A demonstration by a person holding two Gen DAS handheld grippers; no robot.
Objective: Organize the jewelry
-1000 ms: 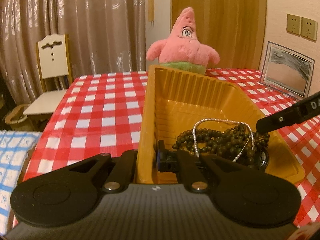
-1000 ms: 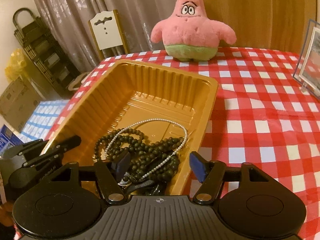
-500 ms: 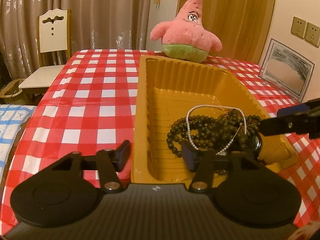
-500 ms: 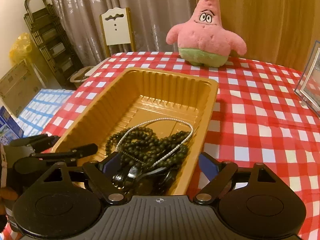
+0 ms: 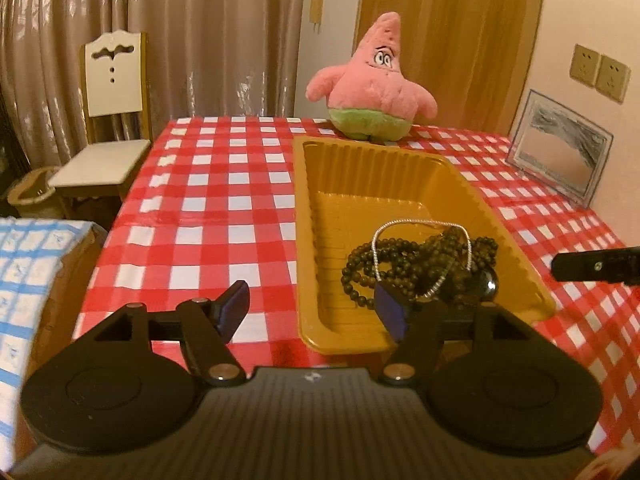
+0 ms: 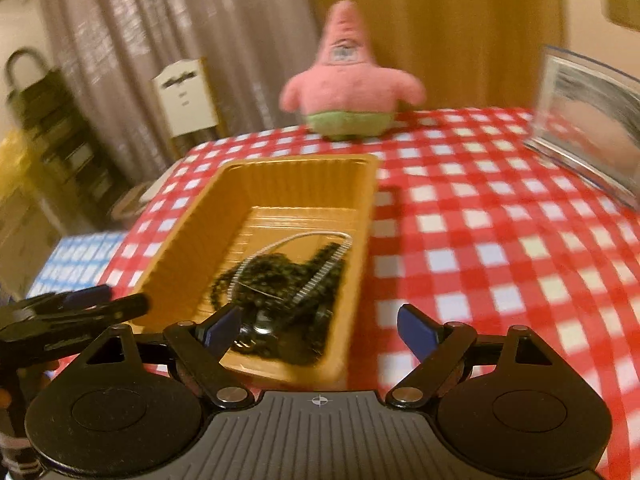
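Note:
An orange plastic tray (image 5: pixel 352 184) (image 6: pixel 224 216) sits on the red-checked table. In its near end lies a heap of dark bead strands (image 5: pixel 416 264) (image 6: pixel 280 280) with a thin pearl necklace (image 5: pixel 416 224) (image 6: pixel 312 238) looped over it. My left gripper (image 5: pixel 312 312) is open and empty, raised just before the tray's near left corner. My right gripper (image 6: pixel 320 330) is open and empty above the tray's near right corner; its view is blurred. The right gripper's finger (image 5: pixel 592 266) shows at the right edge of the left wrist view, and the left gripper (image 6: pixel 76 312) at the left of the right wrist view.
A pink star plush toy (image 5: pixel 372 88) (image 6: pixel 348 84) stands behind the tray. A framed picture (image 5: pixel 560 152) (image 6: pixel 588 120) leans against the wall on the right. A white chair (image 5: pixel 108 128) stands off the table's far left corner. A blue-checked surface (image 5: pixel 28 280) lies left.
My left gripper let go of the tray's left wall, opened and drew back. Both grippers have pulled back and up from the tray. The jewelry stays in the tray.

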